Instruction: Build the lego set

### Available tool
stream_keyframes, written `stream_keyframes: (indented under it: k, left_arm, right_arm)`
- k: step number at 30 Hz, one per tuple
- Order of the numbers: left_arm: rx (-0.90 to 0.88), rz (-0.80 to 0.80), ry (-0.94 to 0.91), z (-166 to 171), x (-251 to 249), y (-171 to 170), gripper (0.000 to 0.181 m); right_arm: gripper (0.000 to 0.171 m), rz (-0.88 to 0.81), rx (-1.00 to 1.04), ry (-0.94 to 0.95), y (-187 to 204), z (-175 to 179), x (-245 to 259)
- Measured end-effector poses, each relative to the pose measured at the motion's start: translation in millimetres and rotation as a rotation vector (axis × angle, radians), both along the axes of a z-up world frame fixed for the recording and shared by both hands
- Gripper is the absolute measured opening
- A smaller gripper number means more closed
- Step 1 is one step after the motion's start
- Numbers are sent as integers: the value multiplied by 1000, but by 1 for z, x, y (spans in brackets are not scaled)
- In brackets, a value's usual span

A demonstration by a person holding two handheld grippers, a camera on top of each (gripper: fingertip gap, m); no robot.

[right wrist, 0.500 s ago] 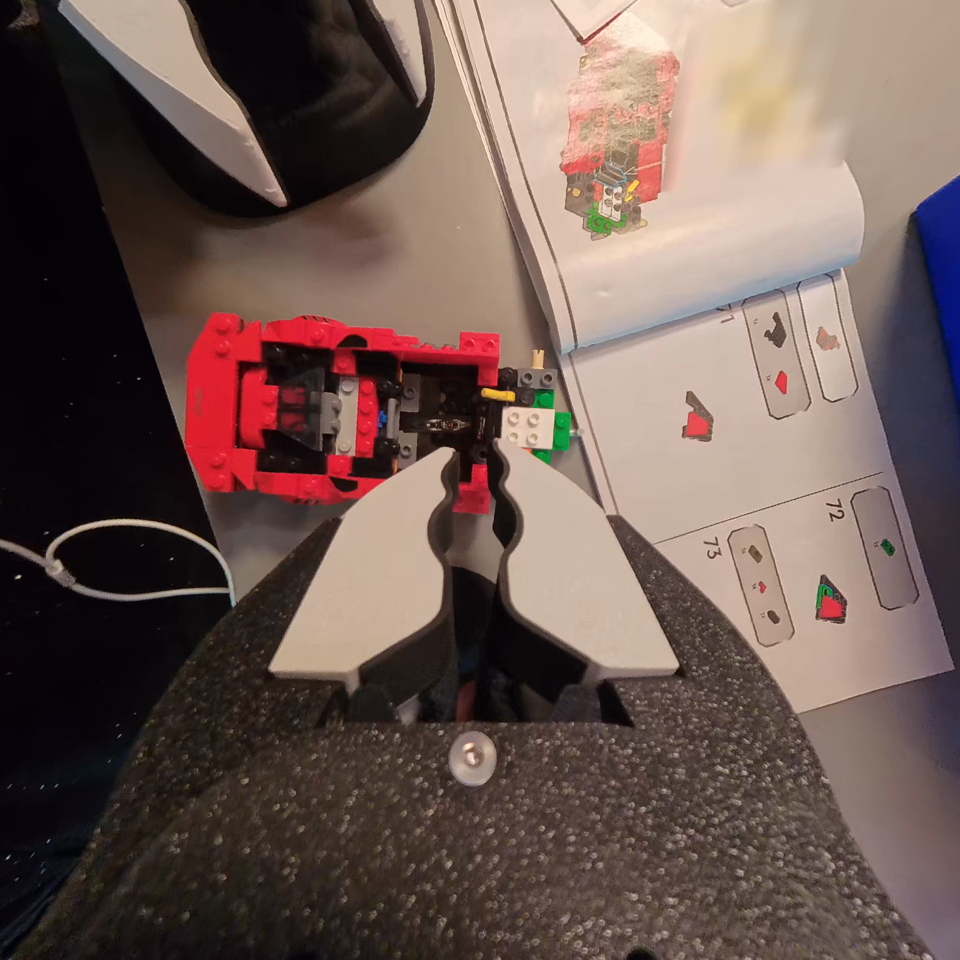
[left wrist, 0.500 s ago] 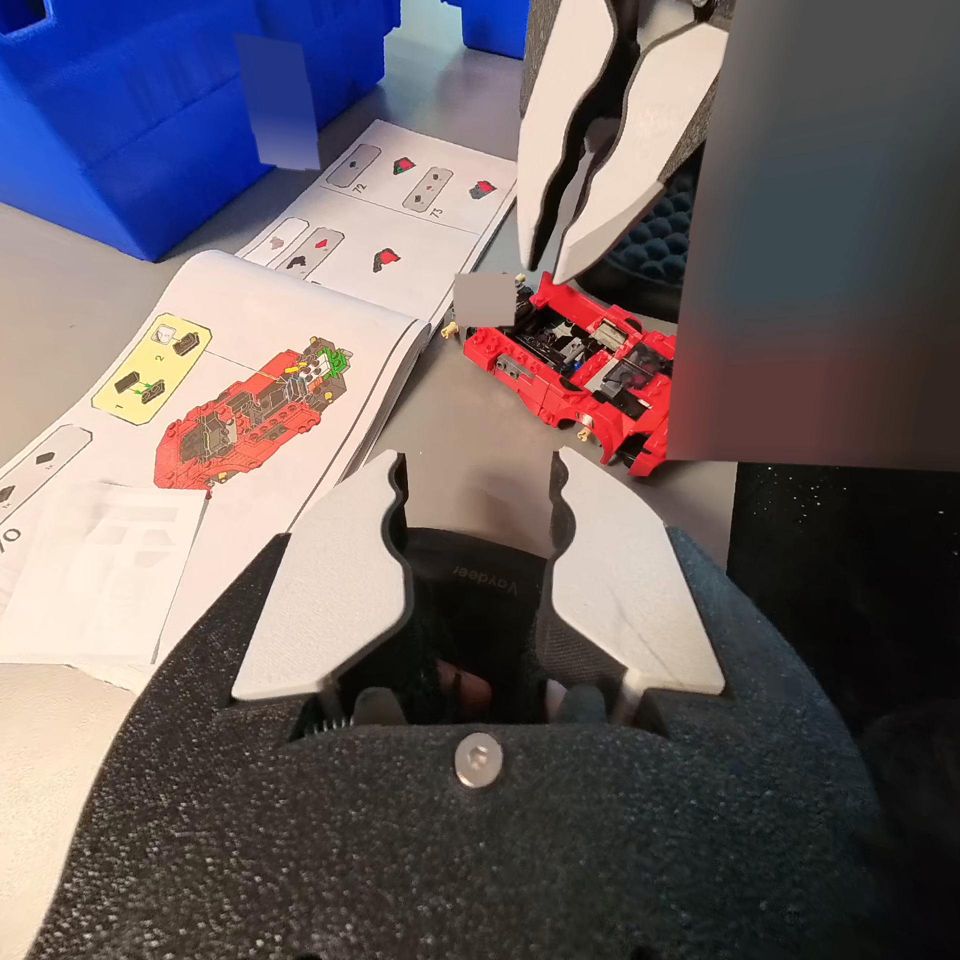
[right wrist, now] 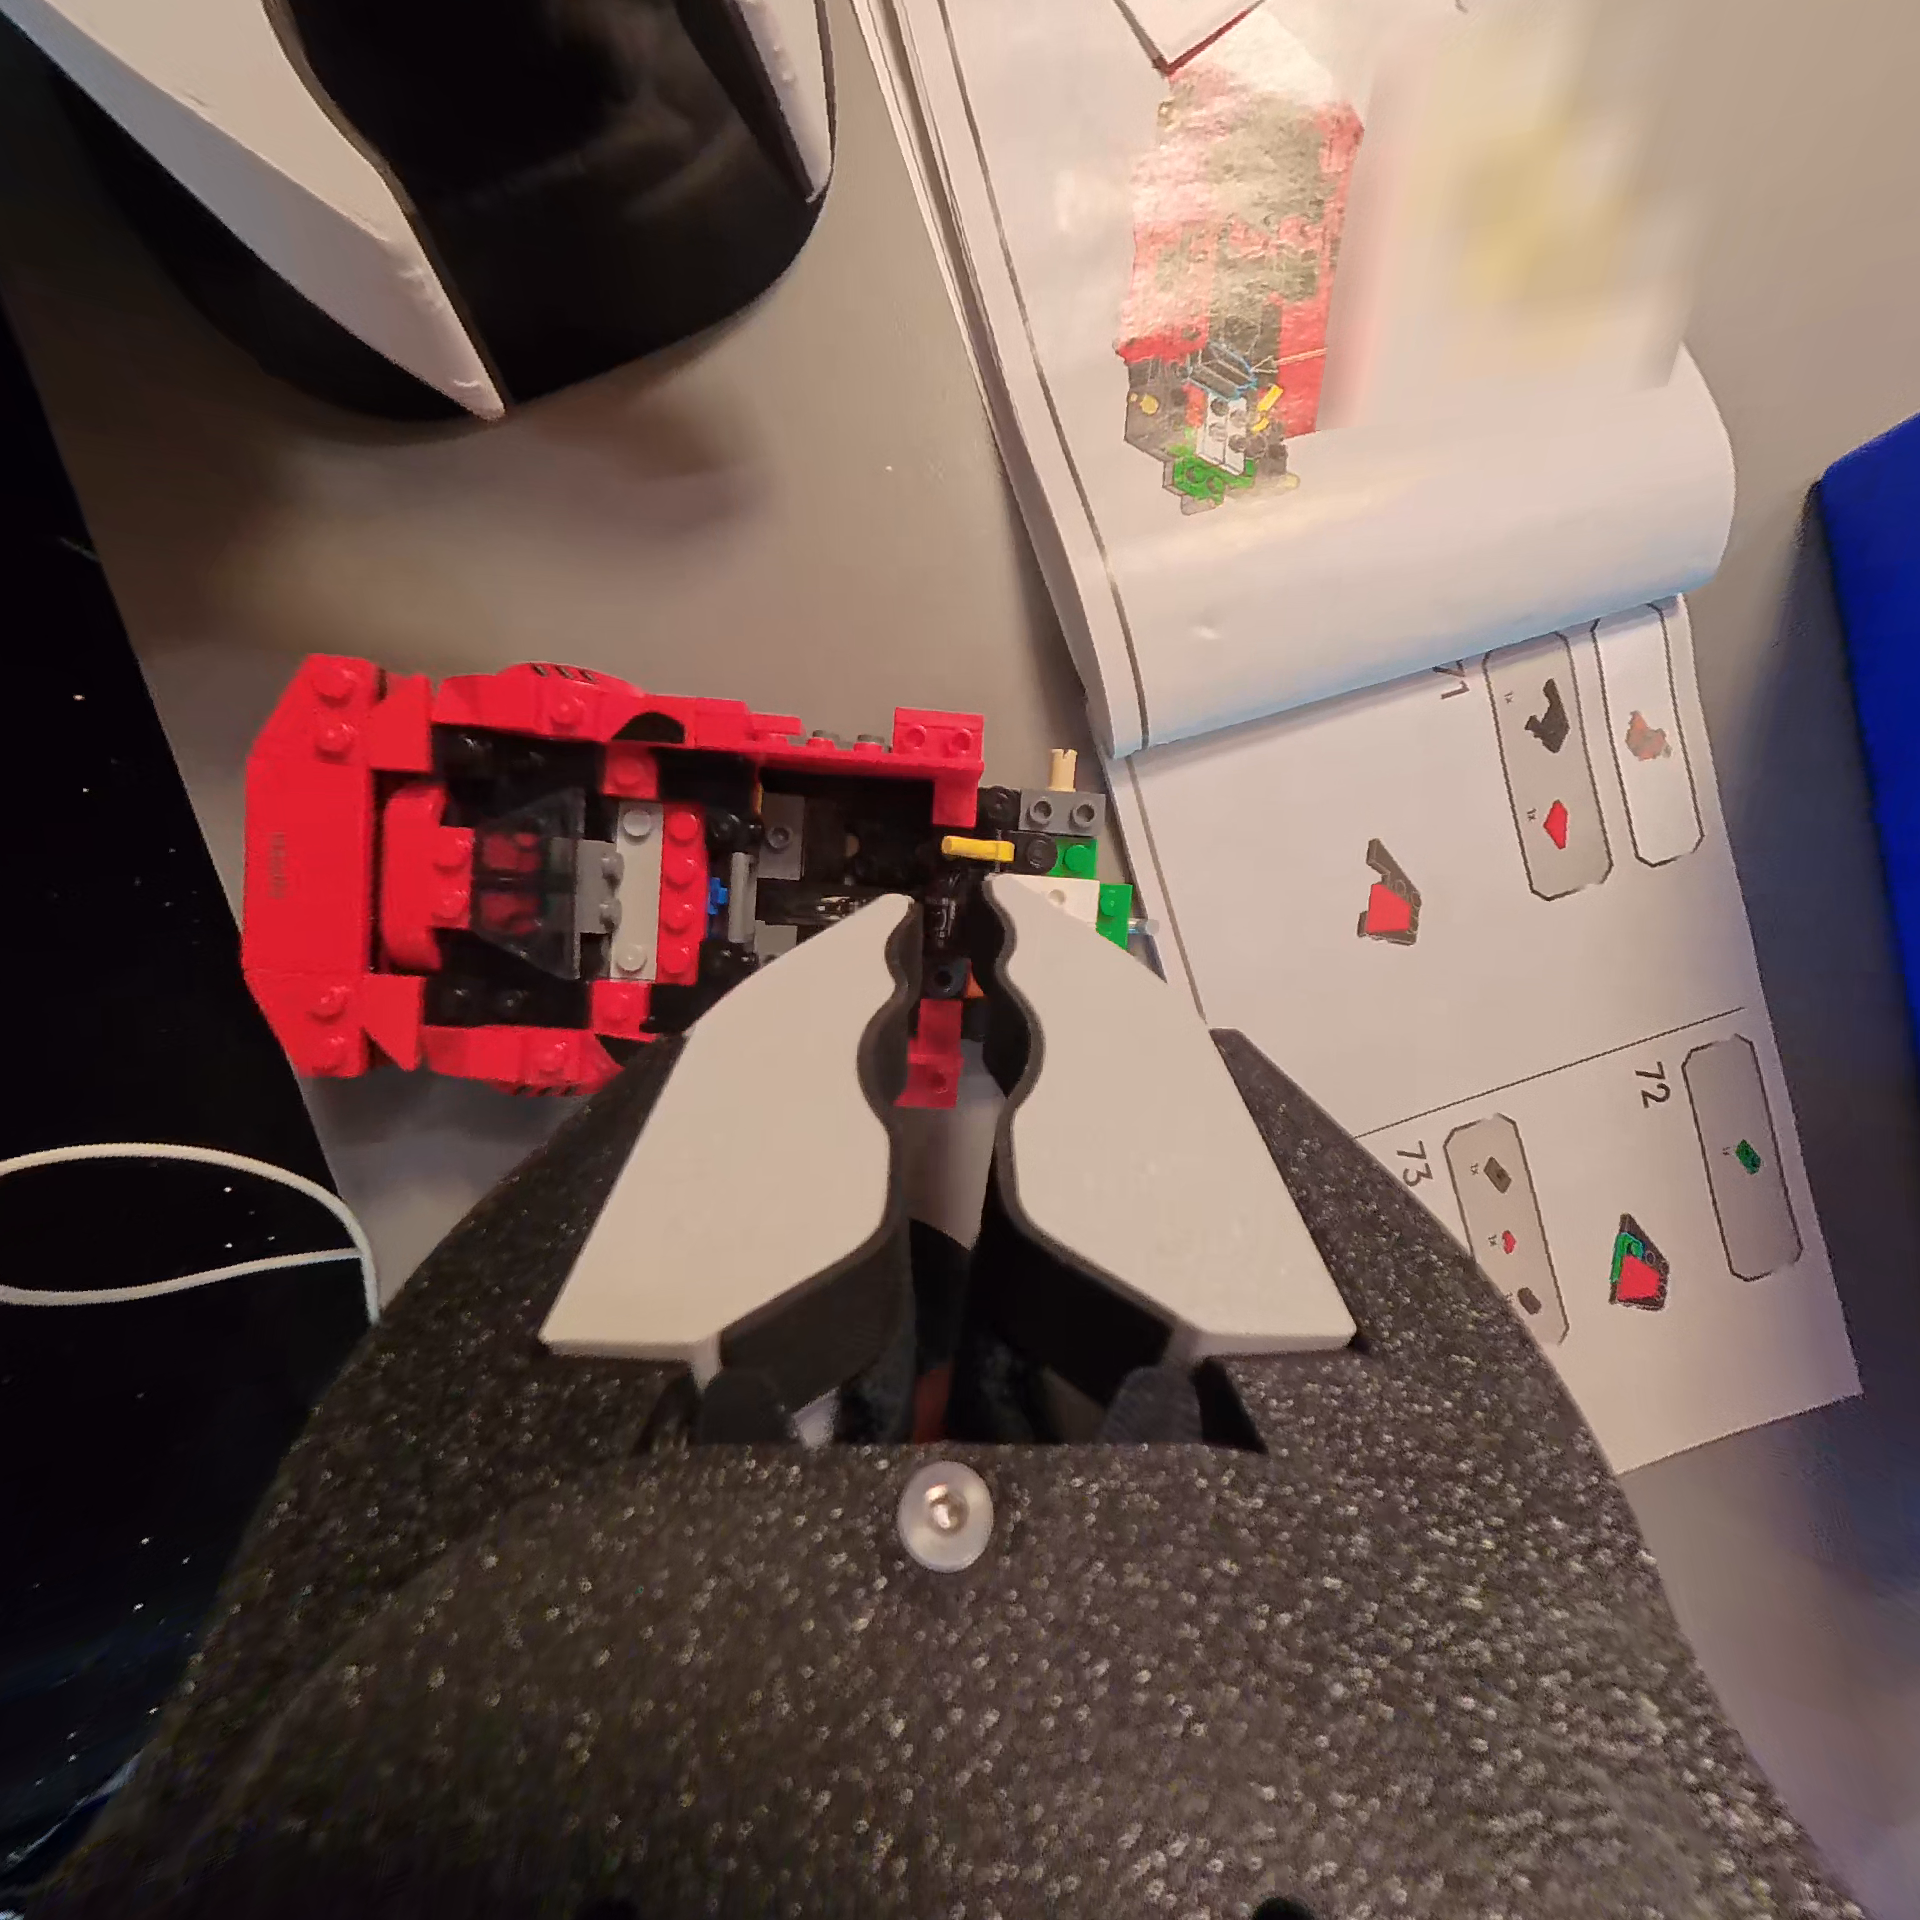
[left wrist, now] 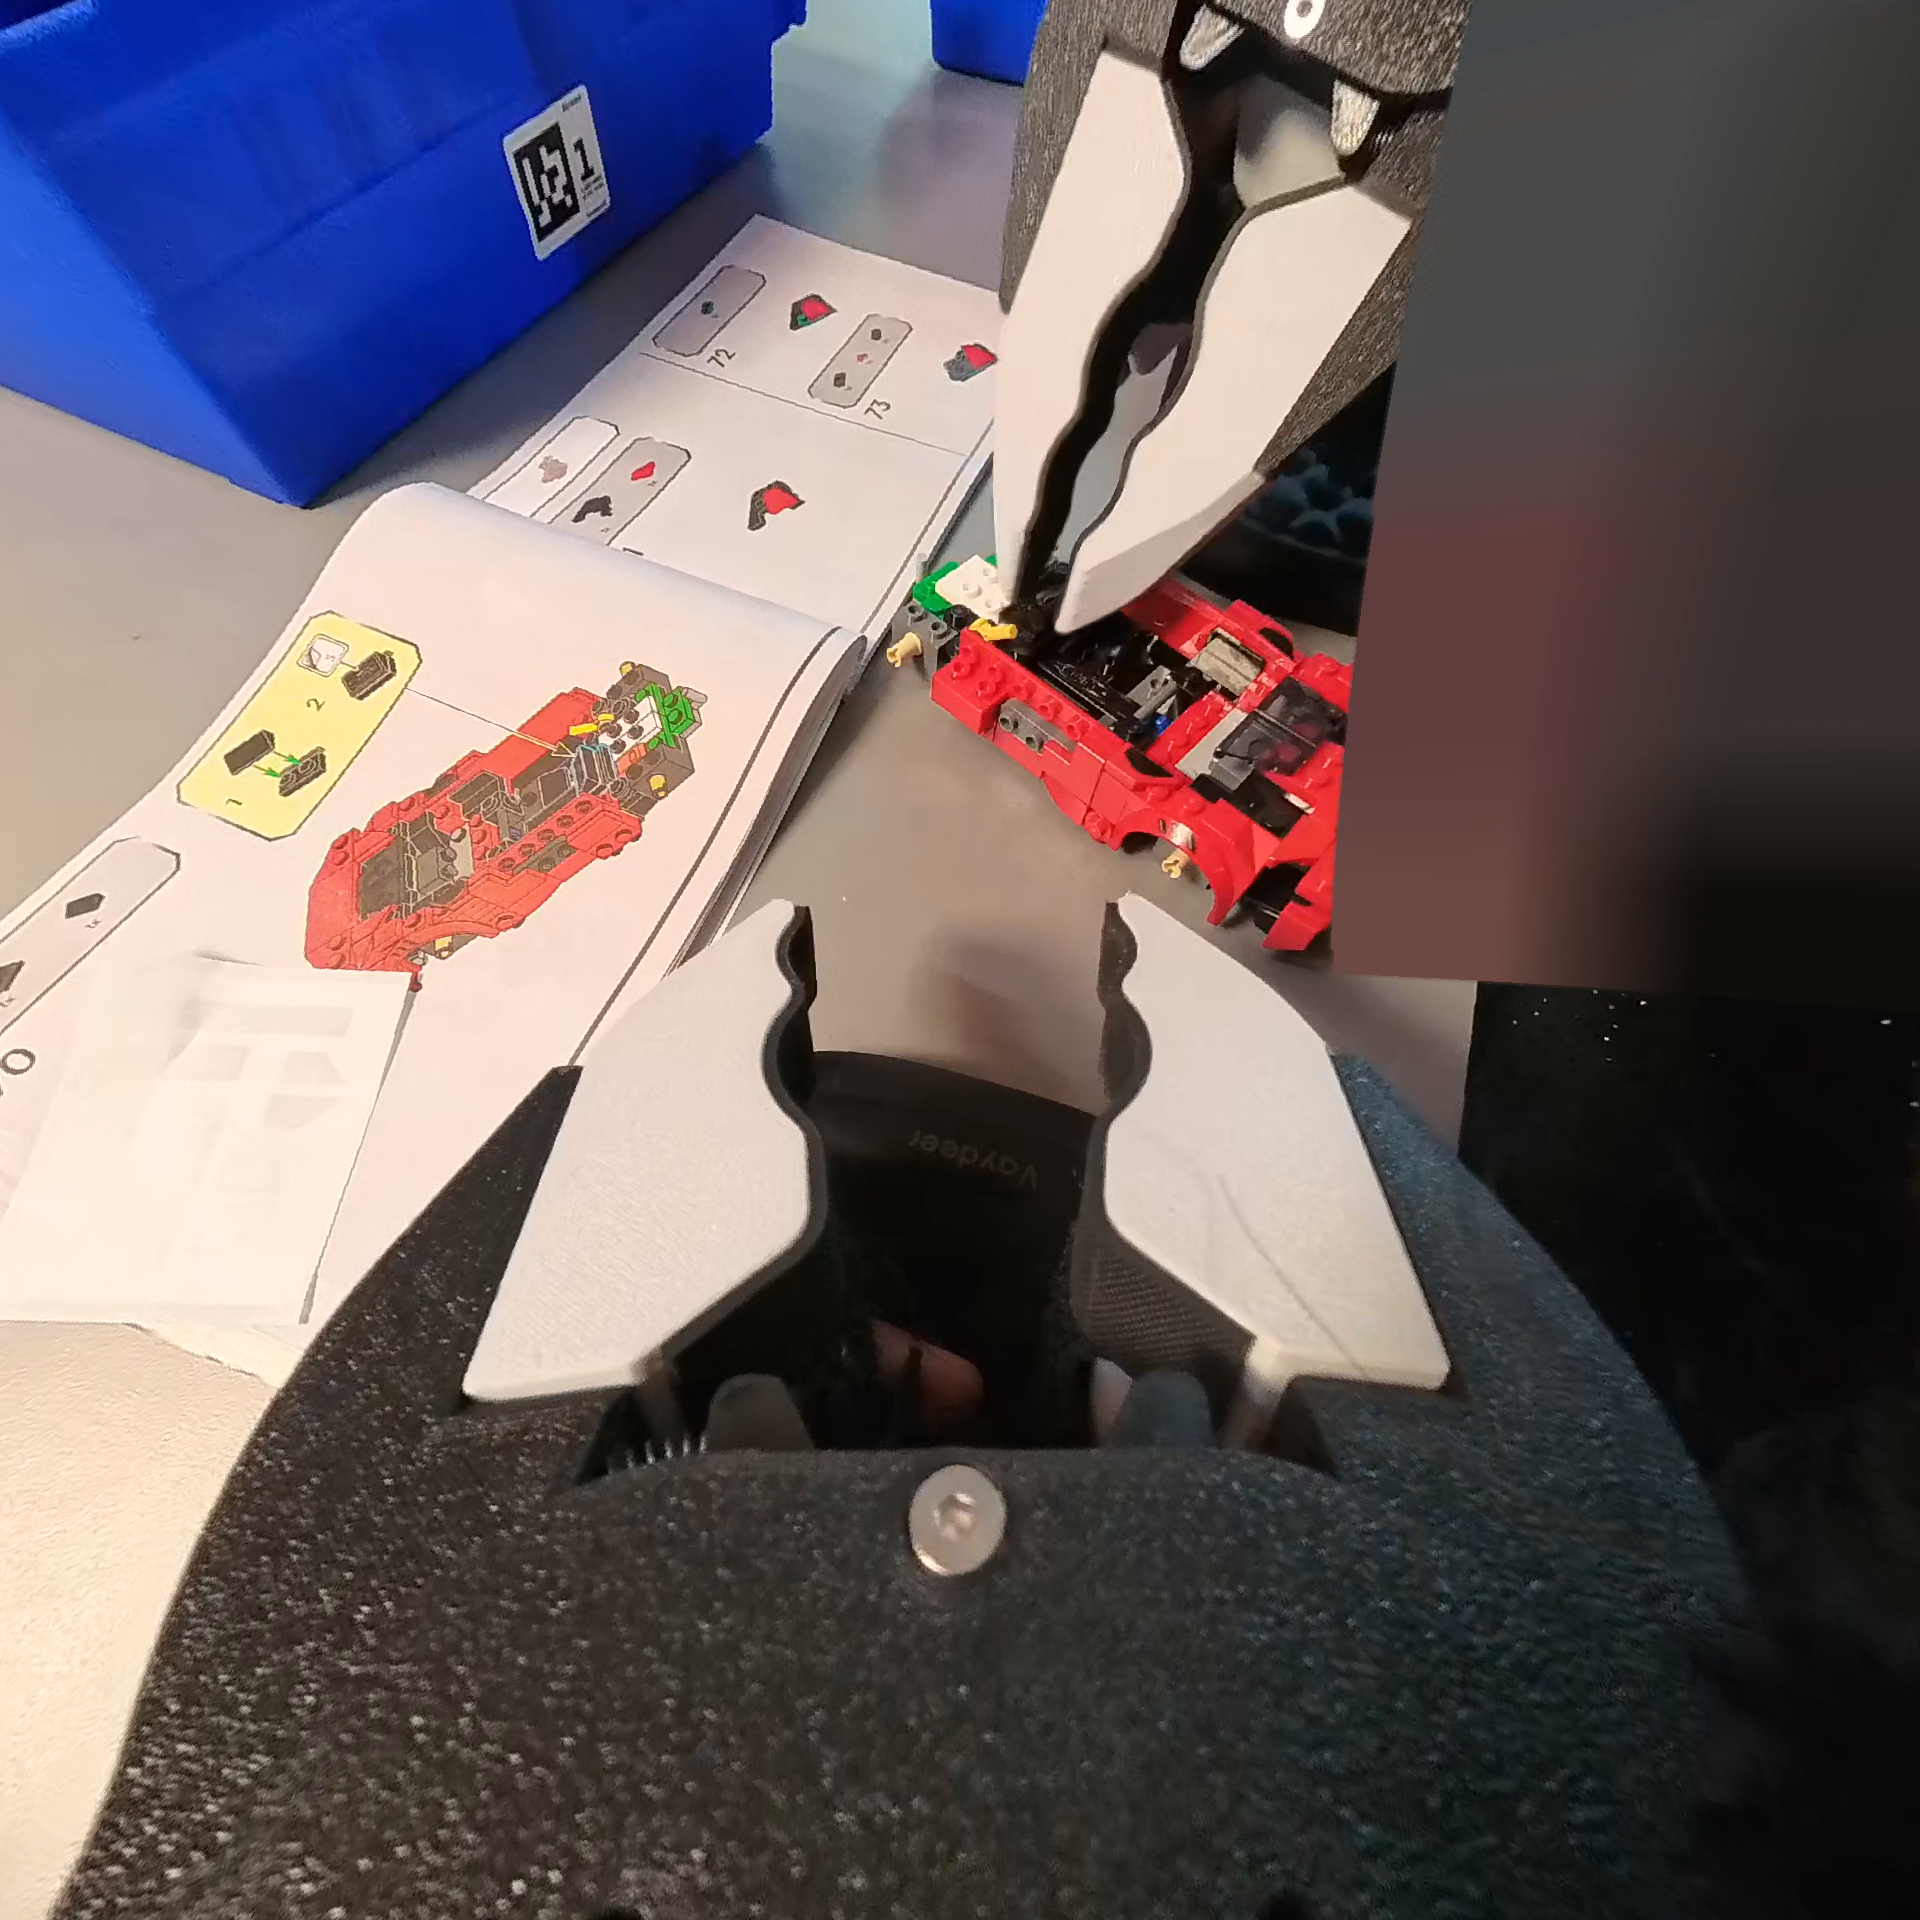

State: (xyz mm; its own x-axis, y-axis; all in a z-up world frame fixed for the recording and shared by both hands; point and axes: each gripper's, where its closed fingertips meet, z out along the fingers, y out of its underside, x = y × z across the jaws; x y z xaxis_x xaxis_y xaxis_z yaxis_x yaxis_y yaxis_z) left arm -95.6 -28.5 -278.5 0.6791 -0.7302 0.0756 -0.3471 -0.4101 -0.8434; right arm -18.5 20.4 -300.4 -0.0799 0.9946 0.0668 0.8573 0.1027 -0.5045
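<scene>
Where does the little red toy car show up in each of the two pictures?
Left wrist view: the red toy car sits right of centre, partly behind a blurred patch, right of the open booklet.
Right wrist view: the car lies left of centre, just beyond the right tongs.
Shared landmark: the booklet, beside the car's green-and-white end.

Red lego car (right wrist: 499,862) — half-built, upright.

A plain grey table (right wrist: 644,561) carries everything. The half-built red lego car (right wrist: 540,883) sits on it, with the open instruction booklet (left wrist: 582,748) just beside its green-and-white end. A blue bin (left wrist: 312,229) stands beyond the booklet, farther from the car.
</scene>
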Motion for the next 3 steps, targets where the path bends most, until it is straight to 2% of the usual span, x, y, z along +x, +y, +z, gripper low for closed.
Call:
stream_keyframes:
  k: [3]
  left_arm:
    - [0, 0, -4, 0, 0, 0, 53]
  right_arm:
    - [8, 5, 7, -11, 0, 1, 1]
